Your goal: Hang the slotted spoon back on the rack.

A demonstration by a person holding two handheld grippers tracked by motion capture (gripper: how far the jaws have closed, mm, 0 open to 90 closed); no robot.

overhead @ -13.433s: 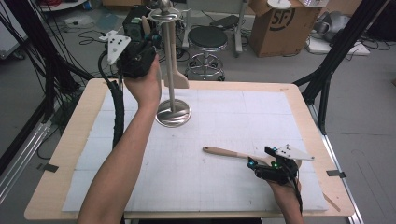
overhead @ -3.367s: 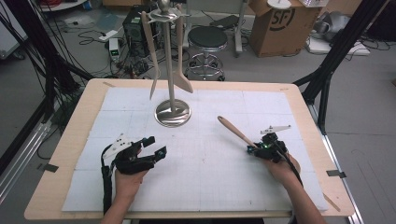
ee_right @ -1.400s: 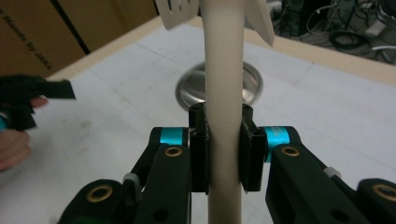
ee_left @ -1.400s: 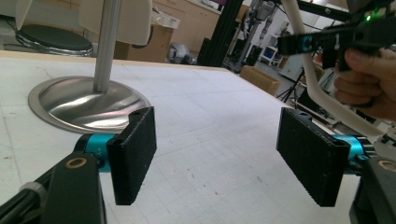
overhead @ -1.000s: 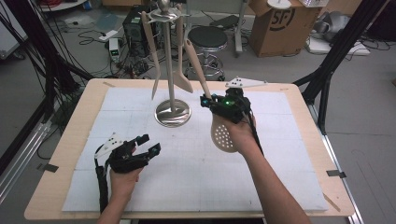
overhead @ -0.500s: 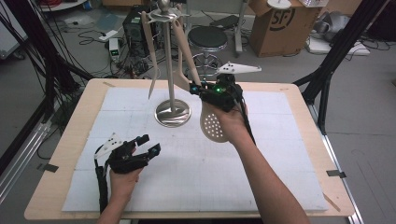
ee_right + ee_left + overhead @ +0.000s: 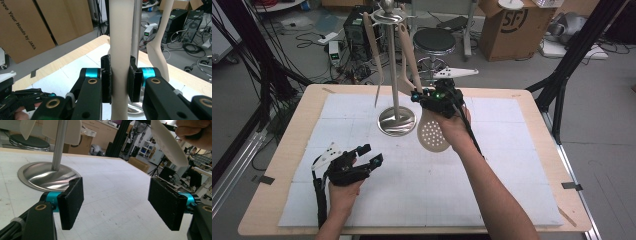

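Right gripper (image 7: 428, 98): clamped on the handle of the cream slotted wooden spatula (image 7: 432, 134), lifted at 2 o'clock of the steel utensil stand's round base (image 7: 397, 121).
Left gripper (image 7: 369, 155): pads apart, empty, resting on the white mat (image 7: 492, 170) at 7 o'clock of the stand.
Risk, miss: handle end slipping past the hook at the stand top (image 7: 388, 14), given the tilt.
Risk, knock: bumping the hanging wooden utensils (image 7: 373, 45), setting them swinging.
Change: spatula now nearer the pole than a second ago; left gripper unmoved.

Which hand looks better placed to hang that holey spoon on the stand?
The right. Its right gripper is clamped on the slotted spoon handle, raised beside the stand. The left gripper rests open on the table, apart from it.
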